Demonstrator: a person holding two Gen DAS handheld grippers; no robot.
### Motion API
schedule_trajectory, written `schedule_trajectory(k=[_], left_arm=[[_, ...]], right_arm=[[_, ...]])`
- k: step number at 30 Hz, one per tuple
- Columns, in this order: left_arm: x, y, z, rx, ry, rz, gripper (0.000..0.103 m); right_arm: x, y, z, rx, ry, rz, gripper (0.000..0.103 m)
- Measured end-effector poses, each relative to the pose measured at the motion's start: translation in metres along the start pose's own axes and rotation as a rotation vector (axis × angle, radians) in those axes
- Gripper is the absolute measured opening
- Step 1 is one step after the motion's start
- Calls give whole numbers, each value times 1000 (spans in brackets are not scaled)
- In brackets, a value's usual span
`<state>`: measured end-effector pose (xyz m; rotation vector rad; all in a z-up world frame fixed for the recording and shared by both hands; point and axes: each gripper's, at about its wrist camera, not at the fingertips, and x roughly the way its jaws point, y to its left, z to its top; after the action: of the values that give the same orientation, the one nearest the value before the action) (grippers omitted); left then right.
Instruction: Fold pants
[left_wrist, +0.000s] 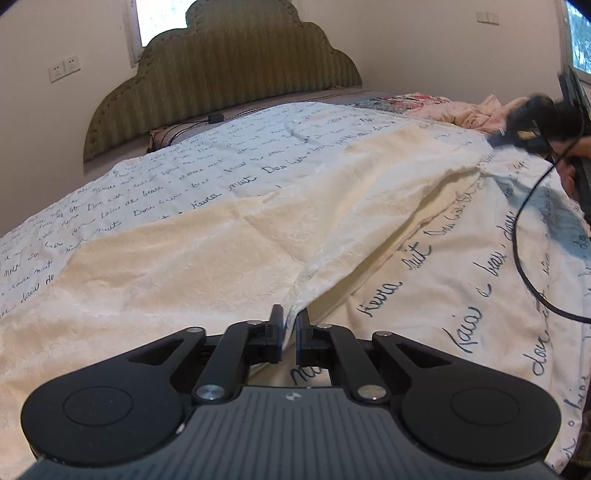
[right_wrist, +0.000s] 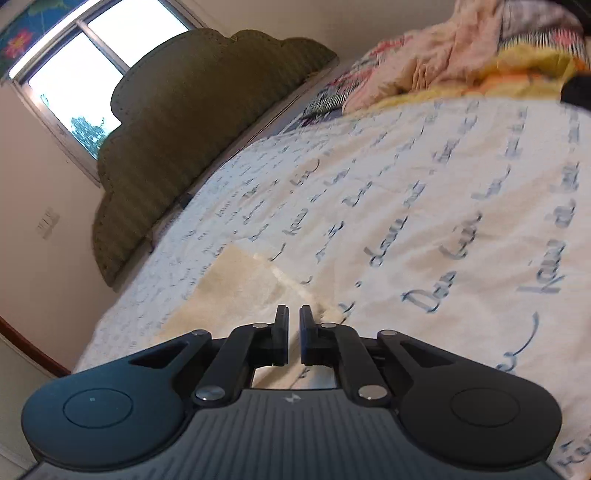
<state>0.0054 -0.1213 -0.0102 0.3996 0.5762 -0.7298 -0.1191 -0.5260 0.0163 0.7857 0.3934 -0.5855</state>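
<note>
Left wrist view | my left gripper (left_wrist: 289, 325) and right gripper (right_wrist: 293, 326), jaws pinching cream plush pants (left_wrist: 221, 251) stretched across script-printed bedspread (left_wrist: 424, 295) | soft, limp, light; I'd grip edges.

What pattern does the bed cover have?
The bed cover is white with dark handwritten script; the left wrist view shows it best.

Soft daylight from an overexposed window (right_wrist: 92, 81); right view motion-blurred, left sharper, both fisheye-bent at the edges.
</note>
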Motion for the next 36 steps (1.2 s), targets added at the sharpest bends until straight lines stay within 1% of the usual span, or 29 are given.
schedule_trajectory(k=[1,2,3,4,6,7,9,10,11,12,13,14,15,16,19,21,22,23,24,26,27,28,29,30,32,33,34,35,36], left_arm=[[-3,-2,1,5,3,-10,14],[-6,-4,3,1,0,-24,21],[-10,-5,6,-7,-8,-43,23],[-13,-6,9,-13,-15,-66,25],[-18,-9,15,-30,-35,-101,38],[-21,-10,18,-38,-47,-95,41],[-26,-7,22,-48,-72,-44,50],[-29,-3,23,-55,-82,-7,53],[-30,3,23,-70,-89,32,60],[-29,8,23,-87,-94,70,68],[-24,14,25,-107,-94,100,71],[-16,19,29,-131,-84,122,71],[-5,23,36,-155,-63,145,71],[5,25,45,-172,-46,168,71],[40,27,69,-179,0,227,71],[66,31,81,-147,63,248,72],[79,33,84,-133,95,253,72],[92,37,87,-123,123,261,72],[105,43,89,-125,148,280,74],[128,61,90,-160,187,333,73],[133,71,91,-196,183,352,74],[135,80,91,-233,166,364,75],[140,86,93,-260,159,378,76],[145,91,94,-273,164,391,77],[154,94,97,-261,173,432,77],[153,92,98,-251,170,458,76],[147,89,100,-244,156,479,74],[135,85,101,-241,131,483,72],[122,82,99,-237,100,470,74]], right_arm=[[-6,11,0,-68,-38,15,8],[-7,25,2,-129,-49,78,8],[-4,42,4,-196,-38,139,9],[3,59,3,-261,-19,170,9],[28,89,-2,-386,66,228,9],[46,99,-8,-419,123,247,9],[82,107,-19,-480,266,223,9],[92,105,-25,-526,311,171,9],[99,100,-27,-558,313,102,8],[97,91,-25,-565,279,40,8],[90,84,-21,-562,220,-45,12],[83,84,-17,-556,161,-98,13],[73,89,-13,-549,112,-73,13],[67,97,-12,-548,102,3,13],[78,149,-33,-666,234,237,15],[101,180,-57,-765,364,290,15],[116,192,-68,-815,412,268,15],[130,199,-76,-862,417,216,15],[143,202,-77,-888,393,158,15],[156,199,-62,-806,319,60,15],[154,198,-55,-780,280,-4,16],[144,198,-52,-781,243,-21,19],[130,199,-52,-792,227,25,19],[115,199,-55,-804,247,122,19],[100,201,-69,-839,369,292,29],[101,198,-77,-860,416,298,33],[102,193,-85,-896,430,256,33],[102,183,-90,-930,413,201,33],[99,169,-87,-906,370,159,34]])
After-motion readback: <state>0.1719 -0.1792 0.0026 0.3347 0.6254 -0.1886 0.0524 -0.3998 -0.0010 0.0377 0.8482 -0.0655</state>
